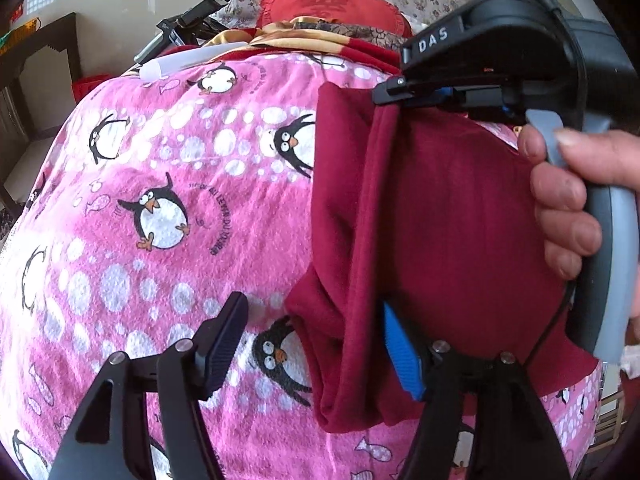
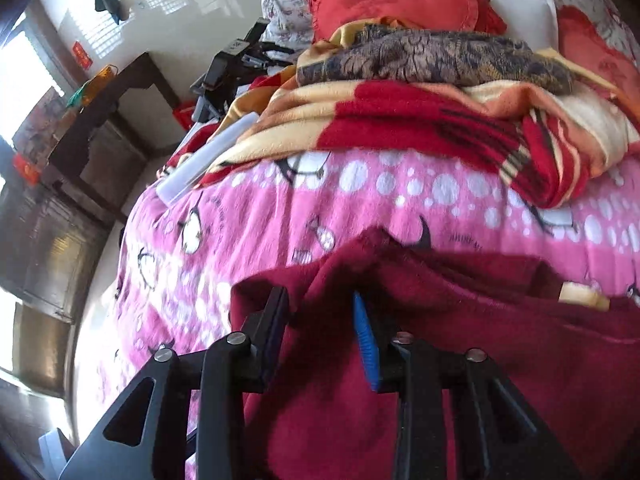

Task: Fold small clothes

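A dark red small garment point(image 1: 440, 220) lies on a pink penguin-print blanket point(image 1: 160, 200), its left side folded over into a thick ridge. My left gripper point(image 1: 316, 332) is open just above the garment's near left corner, the ridge passing between its fingers. My right gripper point(image 1: 394, 90) shows in the left wrist view over the garment's far edge, its fingers close together on the cloth. In the right wrist view the right gripper point(image 2: 320, 316) stands part open with the dark red garment point(image 2: 460, 360) bunched between its fingers.
A red and yellow blanket point(image 2: 420, 120), a brown patterned cloth point(image 2: 440, 60) and red cushions point(image 2: 392, 0) are piled at the far end. A white tube point(image 2: 204, 160) lies at the blanket's far left edge. A dark table point(image 2: 108, 120) stands left of the bed.
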### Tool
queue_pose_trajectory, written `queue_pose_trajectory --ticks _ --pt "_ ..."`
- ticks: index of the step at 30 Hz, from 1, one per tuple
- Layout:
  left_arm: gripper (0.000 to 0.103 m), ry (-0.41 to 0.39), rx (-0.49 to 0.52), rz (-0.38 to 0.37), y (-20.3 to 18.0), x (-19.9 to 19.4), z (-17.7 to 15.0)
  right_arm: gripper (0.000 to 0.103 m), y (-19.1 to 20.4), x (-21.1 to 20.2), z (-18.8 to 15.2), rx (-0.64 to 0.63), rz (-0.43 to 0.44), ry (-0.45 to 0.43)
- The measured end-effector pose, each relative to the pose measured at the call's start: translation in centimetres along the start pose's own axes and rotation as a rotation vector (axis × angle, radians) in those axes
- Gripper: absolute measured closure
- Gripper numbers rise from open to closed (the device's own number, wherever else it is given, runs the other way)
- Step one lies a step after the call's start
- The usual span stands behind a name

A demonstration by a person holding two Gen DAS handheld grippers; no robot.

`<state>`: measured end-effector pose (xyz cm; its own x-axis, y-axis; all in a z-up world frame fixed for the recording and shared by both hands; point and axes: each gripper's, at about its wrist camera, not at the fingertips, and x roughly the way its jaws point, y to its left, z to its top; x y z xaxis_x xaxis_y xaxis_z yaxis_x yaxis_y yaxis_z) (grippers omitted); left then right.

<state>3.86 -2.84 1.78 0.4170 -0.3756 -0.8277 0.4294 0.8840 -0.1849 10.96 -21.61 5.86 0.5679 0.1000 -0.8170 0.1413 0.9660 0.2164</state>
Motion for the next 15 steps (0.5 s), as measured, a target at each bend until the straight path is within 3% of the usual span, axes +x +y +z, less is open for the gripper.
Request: queue_pose_trajectory --ticks 8,13,15 --pt "0.032 0.003 -0.007 -0.012 0.5 -0.2 0.1 0.103 2.2 -1.5 0.7 -0.089 0.028 -0.047" --pt "0.032 0.01 -0.004 -0.007 0.5 -0.1 0.2 0.103 1.9 1.1 0.3 -0.099 0.014 -0.004" --pt "0.032 0.013 -0.002 -0.009 0.5 -0.1 0.2 0.103 1.5 0.4 0.2 -0.081 0.048 -0.011"
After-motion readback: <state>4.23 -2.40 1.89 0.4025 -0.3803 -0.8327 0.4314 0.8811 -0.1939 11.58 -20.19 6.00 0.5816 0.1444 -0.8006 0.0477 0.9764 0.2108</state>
